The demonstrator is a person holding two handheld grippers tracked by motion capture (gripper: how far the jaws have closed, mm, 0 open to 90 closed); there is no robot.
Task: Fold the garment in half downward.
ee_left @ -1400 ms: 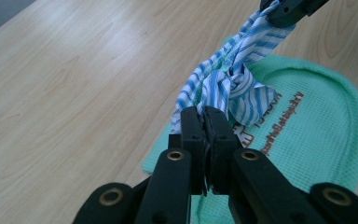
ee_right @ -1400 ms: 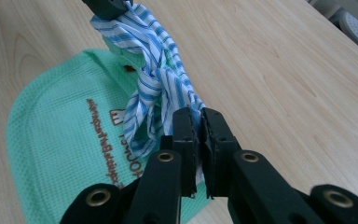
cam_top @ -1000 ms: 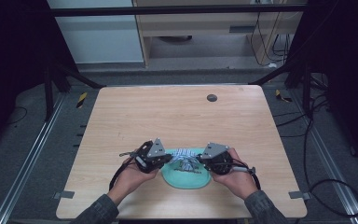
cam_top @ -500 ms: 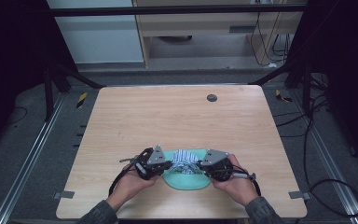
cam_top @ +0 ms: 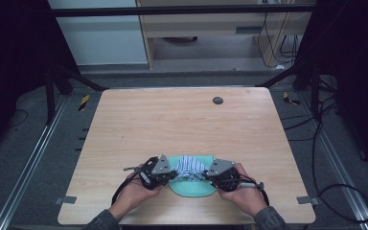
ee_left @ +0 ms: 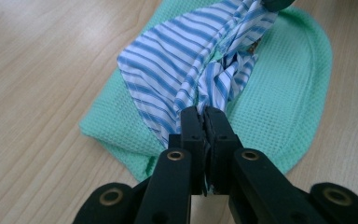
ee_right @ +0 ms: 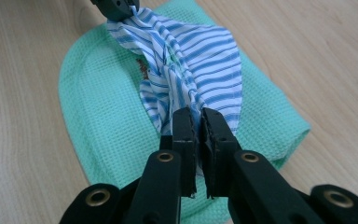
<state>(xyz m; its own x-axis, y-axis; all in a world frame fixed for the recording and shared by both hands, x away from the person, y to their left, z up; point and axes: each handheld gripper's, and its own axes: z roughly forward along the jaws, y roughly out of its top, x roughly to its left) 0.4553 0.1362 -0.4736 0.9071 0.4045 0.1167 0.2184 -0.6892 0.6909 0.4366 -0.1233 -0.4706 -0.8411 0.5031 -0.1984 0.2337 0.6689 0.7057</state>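
Both grippers — left and right — are clamped on opposite ends of the striped cloth, held bunched over the green towel near the table's front edge; even tension should be kept so neither end is pulled free.

Both grippers, left and right, pinch a striped cloth over a green towel.
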